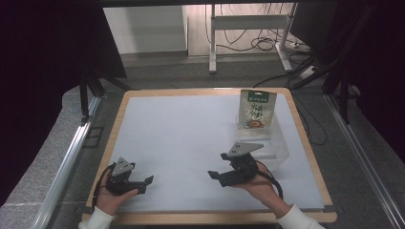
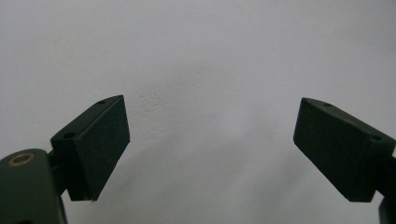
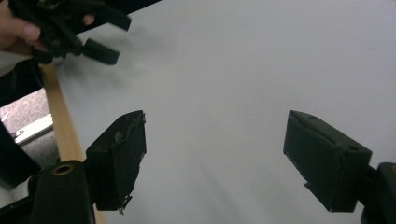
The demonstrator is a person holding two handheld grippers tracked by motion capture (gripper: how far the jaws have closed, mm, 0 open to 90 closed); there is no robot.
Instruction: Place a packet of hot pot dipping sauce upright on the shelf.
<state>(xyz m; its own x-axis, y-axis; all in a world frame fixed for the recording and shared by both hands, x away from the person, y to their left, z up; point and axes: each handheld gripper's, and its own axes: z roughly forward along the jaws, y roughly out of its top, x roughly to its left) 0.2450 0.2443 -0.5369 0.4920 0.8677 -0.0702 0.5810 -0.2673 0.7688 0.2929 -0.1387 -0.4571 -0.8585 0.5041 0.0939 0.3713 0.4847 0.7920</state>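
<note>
Clear box [image 1: 272, 148] hides the snack packet's [image 1: 258, 110] bottom

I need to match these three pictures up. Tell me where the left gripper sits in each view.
High view: the left gripper lies at bottom left, in the person's hand, near the table's front edge.
Left gripper view: its own two black fingers rise from the bottom corners, wide apart, nothing between them.
Right gripper view: it sits in the top left corner.
Shared landmark: the white table top.

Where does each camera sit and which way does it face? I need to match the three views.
High view: above the person's side, looking forward and down at the table; both hands show.
Left gripper view: on the left gripper, facing the white tabletop.
Right gripper view: on the right gripper, facing the table's edge.
Shared: the left gripper.
</note>
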